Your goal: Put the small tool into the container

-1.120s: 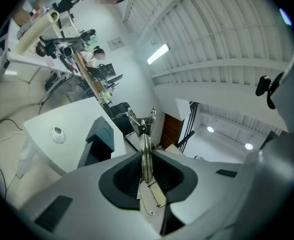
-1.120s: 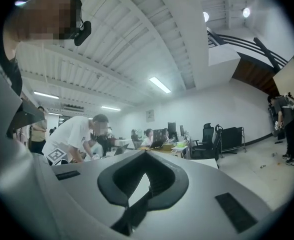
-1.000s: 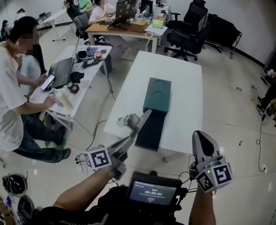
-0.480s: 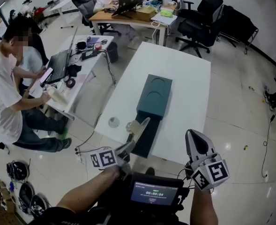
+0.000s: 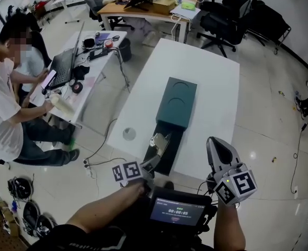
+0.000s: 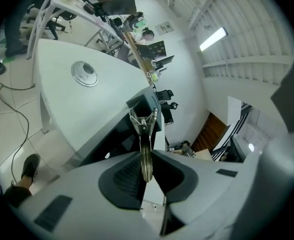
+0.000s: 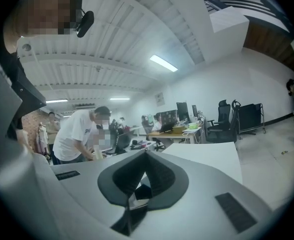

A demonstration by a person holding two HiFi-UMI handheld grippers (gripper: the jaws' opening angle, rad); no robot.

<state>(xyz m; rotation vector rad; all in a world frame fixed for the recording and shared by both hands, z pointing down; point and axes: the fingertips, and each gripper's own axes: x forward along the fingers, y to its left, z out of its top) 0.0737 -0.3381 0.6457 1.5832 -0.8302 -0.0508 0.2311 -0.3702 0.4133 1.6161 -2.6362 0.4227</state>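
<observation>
The small metal tool (image 5: 158,139), a shiny clip-like piece, sticks out from my left gripper (image 5: 160,143), which is shut on its stem. In the left gripper view the tool (image 6: 145,134) stands straight up between the pads of that gripper (image 6: 146,168). It hangs over the dark open near end (image 5: 167,151) of the dark green container (image 5: 177,102), which lies lengthwise on the white table (image 5: 216,103). My right gripper (image 5: 218,151) is at the table's near right edge, shut and empty, and its pads (image 7: 159,176) meet in the right gripper view.
A round silver disc (image 5: 129,134) lies on the table left of the container and shows too in the left gripper view (image 6: 84,74). A person sits at a cluttered desk (image 5: 86,67) to the left. Cables (image 5: 99,150) trail on the floor. Office chairs (image 5: 232,20) stand beyond the table.
My left gripper has come down and moved right with the tool, from beside the container to over its dark near end. The silver disc is now uncovered. The right gripper has shifted slightly.
</observation>
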